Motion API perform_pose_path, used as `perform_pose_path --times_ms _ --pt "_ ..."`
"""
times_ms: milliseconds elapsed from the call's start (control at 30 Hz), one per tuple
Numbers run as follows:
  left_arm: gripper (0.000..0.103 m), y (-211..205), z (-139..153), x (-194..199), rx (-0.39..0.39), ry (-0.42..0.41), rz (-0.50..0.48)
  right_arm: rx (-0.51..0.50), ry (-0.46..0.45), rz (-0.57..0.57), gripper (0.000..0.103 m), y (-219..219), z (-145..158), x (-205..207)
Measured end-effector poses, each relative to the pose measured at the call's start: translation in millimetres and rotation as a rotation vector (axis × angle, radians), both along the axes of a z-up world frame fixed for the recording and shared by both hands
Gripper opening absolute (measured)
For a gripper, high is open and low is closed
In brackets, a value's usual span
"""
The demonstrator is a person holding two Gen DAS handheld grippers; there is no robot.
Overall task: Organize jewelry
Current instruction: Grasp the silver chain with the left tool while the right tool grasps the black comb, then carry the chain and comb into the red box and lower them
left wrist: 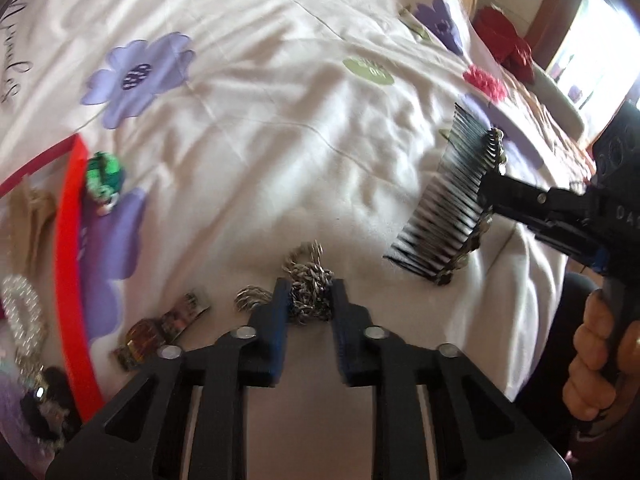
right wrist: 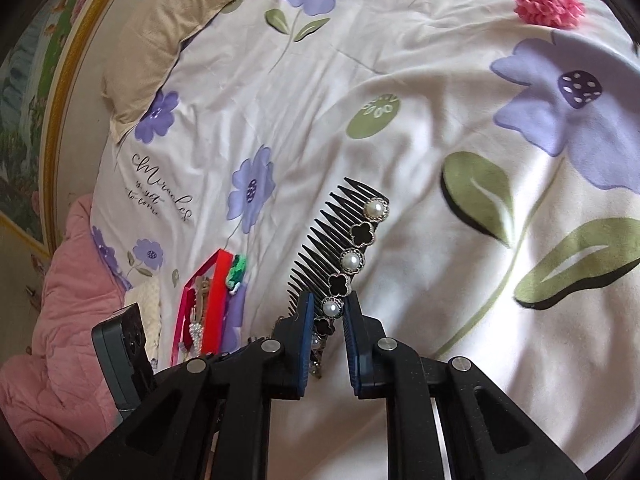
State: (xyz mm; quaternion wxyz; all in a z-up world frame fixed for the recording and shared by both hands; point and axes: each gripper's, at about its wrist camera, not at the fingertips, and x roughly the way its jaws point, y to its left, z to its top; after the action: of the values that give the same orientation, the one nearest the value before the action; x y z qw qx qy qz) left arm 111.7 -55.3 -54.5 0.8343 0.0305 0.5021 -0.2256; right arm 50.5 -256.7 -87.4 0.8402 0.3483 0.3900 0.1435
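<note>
My left gripper (left wrist: 310,298) is shut on a bunched silver chain (left wrist: 308,280) just above the flowered bedsheet (left wrist: 260,128). My right gripper (right wrist: 329,316) is shut on a black hair comb (right wrist: 340,240) trimmed with pearls and black clovers, held in the air; the comb also shows in the left wrist view (left wrist: 444,200). A red jewelry box (left wrist: 70,280) lies at the left with a pearl clip (left wrist: 24,316) and other pieces inside; it also shows in the right wrist view (right wrist: 212,300).
A green crochet piece (left wrist: 105,178) lies beside the box's rim. A patterned hair clip (left wrist: 160,326) lies on the sheet left of the chain. A pink pom-pom (right wrist: 548,2), a beige pillow (right wrist: 172,32) and a pink blanket (right wrist: 60,340) lie around the bed.
</note>
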Motion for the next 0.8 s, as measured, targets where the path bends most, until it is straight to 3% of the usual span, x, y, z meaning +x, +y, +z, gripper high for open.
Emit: perform_pose_path --times_ms 400,800 --pt "0.015 72.6 56.3 -30.5 -0.113 -0.107 0.151 -0.012 -0.049 0.123 0.010 48.6 27.1 -3.5" --pt "0.015 159.5 71.3 -51.2 -0.153 -0.151 0.345 -0.025 -0.059 0.264 0.010 113.1 39.4 0.6"
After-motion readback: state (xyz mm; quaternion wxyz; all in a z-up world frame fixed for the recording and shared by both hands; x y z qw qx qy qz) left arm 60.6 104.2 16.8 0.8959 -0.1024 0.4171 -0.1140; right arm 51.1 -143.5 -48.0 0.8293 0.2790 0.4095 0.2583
